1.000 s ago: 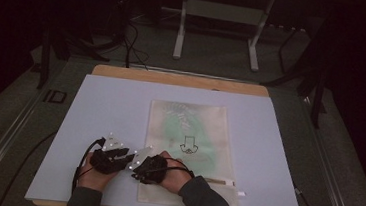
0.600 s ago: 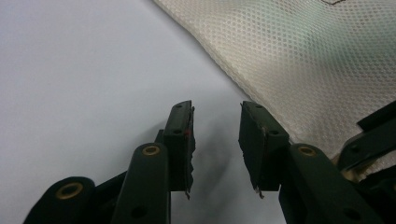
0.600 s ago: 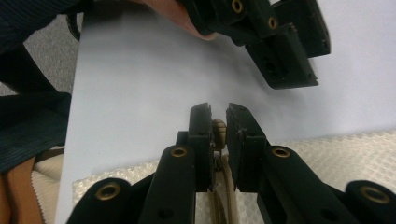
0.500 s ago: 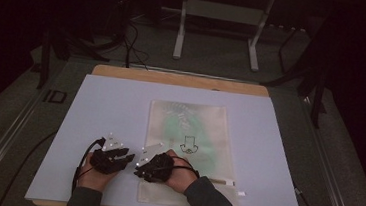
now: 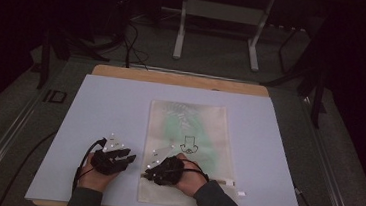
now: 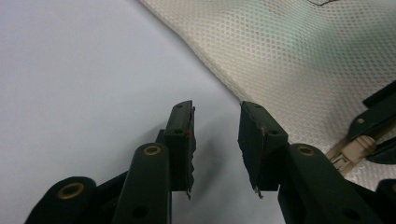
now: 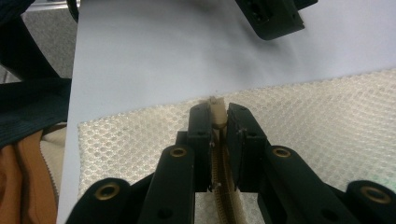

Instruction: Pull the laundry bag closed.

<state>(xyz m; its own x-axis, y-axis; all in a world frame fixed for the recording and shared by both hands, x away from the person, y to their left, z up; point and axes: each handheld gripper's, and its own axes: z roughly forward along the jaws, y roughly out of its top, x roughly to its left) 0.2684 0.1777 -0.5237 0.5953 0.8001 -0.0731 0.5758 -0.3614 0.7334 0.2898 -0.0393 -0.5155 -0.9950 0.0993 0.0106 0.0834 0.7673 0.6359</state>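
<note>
The mesh bag (image 5: 187,148) lies flat on the pale blue table (image 5: 100,106), near its front edge. The right gripper (image 7: 217,122) pinches the beige zipper pull (image 7: 216,114). The left gripper (image 6: 215,135) is released beside the bag. The room around is dark.

text: "ID" | on: floor (image 5: 29,119) left of bench (image 5: 116,102) | sign: black outline drawing | on: mesh bag (image 5: 189,118), at its middle | no letters legible on bag
</note>
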